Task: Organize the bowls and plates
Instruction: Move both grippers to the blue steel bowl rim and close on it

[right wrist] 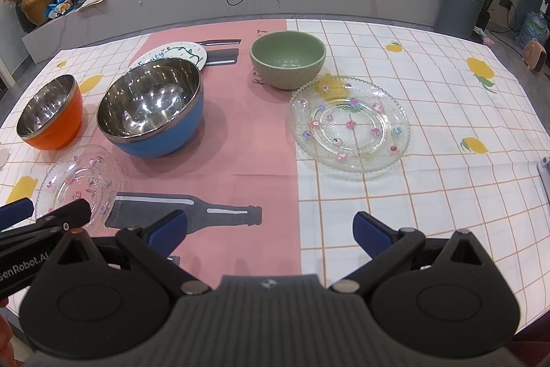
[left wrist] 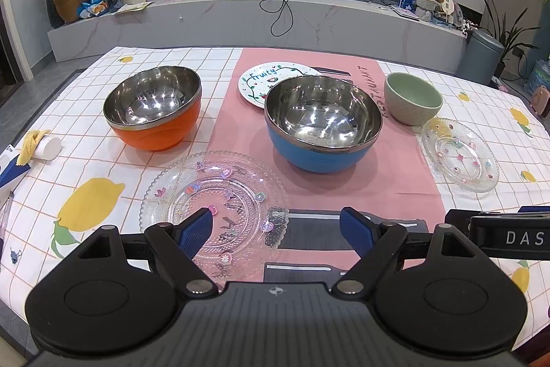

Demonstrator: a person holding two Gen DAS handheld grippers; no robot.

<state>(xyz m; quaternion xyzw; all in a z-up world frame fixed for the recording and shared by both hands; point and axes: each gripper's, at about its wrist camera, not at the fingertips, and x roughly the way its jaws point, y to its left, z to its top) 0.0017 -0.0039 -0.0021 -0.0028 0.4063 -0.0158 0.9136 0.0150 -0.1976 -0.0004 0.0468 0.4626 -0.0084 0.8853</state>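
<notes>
An orange steel-lined bowl [left wrist: 154,112] [right wrist: 50,114] stands at the left, a larger blue one [left wrist: 323,122] [right wrist: 151,107] on the pink runner. Behind the blue bowl lies a white "Fruity" plate [left wrist: 264,79] [right wrist: 175,52]. A green ceramic bowl [left wrist: 412,98] [right wrist: 288,59] sits further right. One clear glass plate [left wrist: 213,202] [right wrist: 80,181] lies near the front left, another [left wrist: 459,155] [right wrist: 350,124] at the right. My left gripper [left wrist: 276,229] is open just above the near glass plate's right edge. My right gripper [right wrist: 270,231] is open, empty, over the cloth.
The table carries a lemon-print cloth [right wrist: 447,112] and a pink runner [right wrist: 240,140]. A white jar [left wrist: 50,148] and small items lie at the left edge. Beyond the table are a TV bench [left wrist: 275,19] and a grey bin [right wrist: 460,7].
</notes>
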